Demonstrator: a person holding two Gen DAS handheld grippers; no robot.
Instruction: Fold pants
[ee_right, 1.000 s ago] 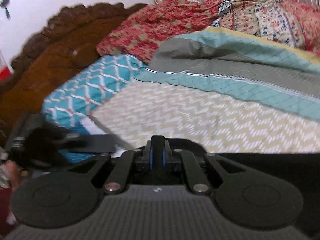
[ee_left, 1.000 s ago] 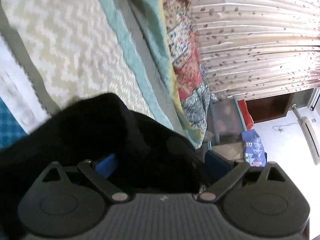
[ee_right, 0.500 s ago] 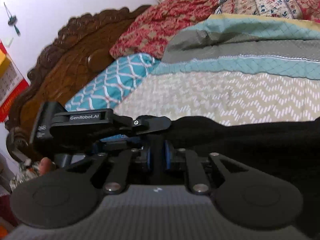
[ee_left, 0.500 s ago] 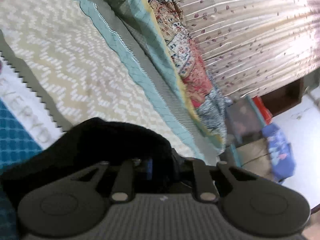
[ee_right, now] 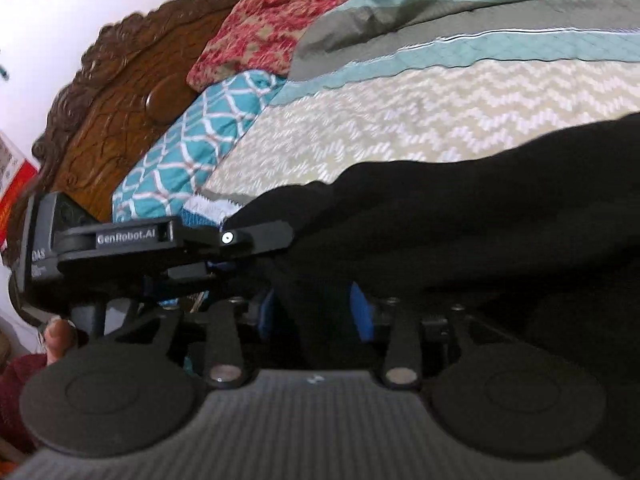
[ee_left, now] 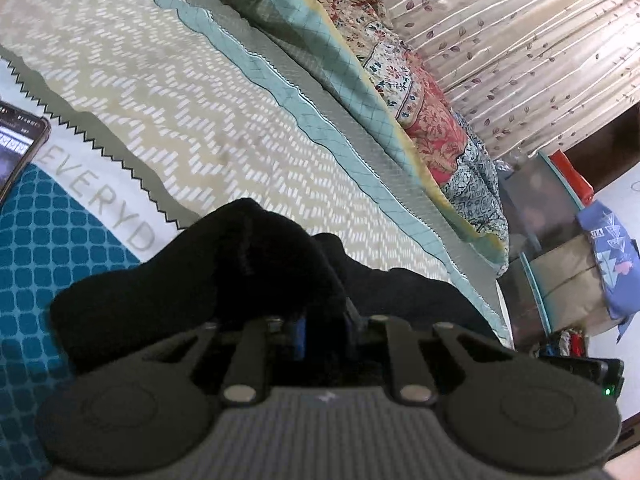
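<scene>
The black pants lie bunched on the zigzag bedsheet, right in front of my left gripper. That gripper is shut on a fold of the black cloth, which hides its pads. In the right wrist view the pants spread across the bed to the right. My right gripper has its jaws opening; a strip of black cloth still hangs between the blue pads, which stand apart from it. My left gripper also shows there, just to the left and ahead, pinching the pants' edge.
A phone lies at the sheet's left edge. Folded quilts are piled along the far side before a curtain. A carved headboard and a teal pillow stand at the left. Boxes and a blue bag stand beyond the bed.
My left gripper went from wide open to shut on the pants and lifted the fold. My right gripper, shut a second ago, has spread its jaws and sunk toward the cloth.
</scene>
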